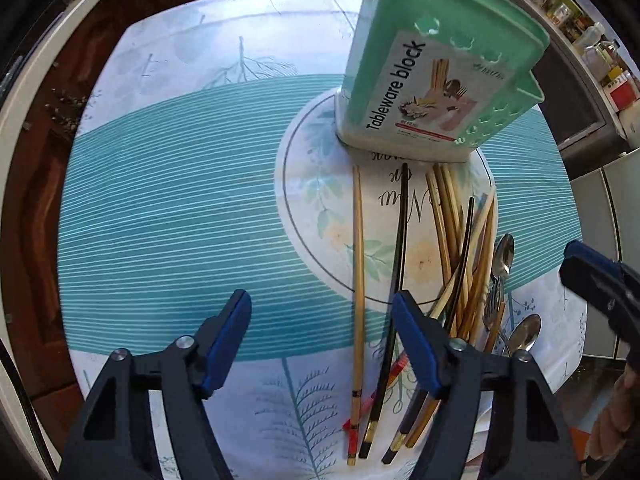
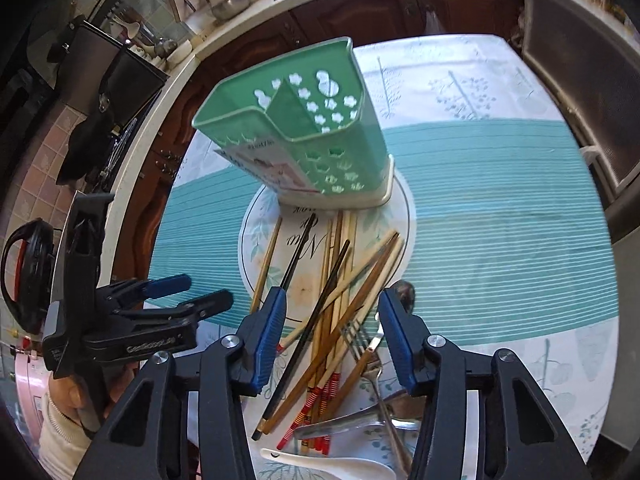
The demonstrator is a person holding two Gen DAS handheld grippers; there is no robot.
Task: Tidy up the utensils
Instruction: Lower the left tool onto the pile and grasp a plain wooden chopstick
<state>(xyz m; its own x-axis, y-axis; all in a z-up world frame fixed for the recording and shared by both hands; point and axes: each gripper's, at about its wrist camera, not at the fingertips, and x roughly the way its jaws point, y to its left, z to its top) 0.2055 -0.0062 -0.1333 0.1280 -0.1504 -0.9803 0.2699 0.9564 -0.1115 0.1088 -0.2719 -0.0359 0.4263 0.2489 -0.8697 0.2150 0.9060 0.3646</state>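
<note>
A green utensil holder [image 1: 436, 60] labelled "Tableware block" stands upright on the table; it also shows in the right wrist view [image 2: 304, 140], with nothing visible inside it. In front of it lies a loose pile of chopsticks [image 1: 464, 264], wooden and black, with metal spoons [image 1: 505, 256]. The right wrist view shows the chopsticks [image 2: 332, 320], a fork [image 2: 366, 350] and a white ceramic spoon [image 2: 332, 465]. My left gripper [image 1: 322, 334] is open and empty, just left of the pile. My right gripper [image 2: 332, 338] is open and empty, above the pile.
The table carries a teal and white cloth [image 1: 180, 220]. Wooden cabinets [image 2: 360, 12] and a cream counter edge stand behind it. Bottles [image 1: 600, 52] line a shelf at the right. A black and red kettle [image 2: 24, 268] sits at the left.
</note>
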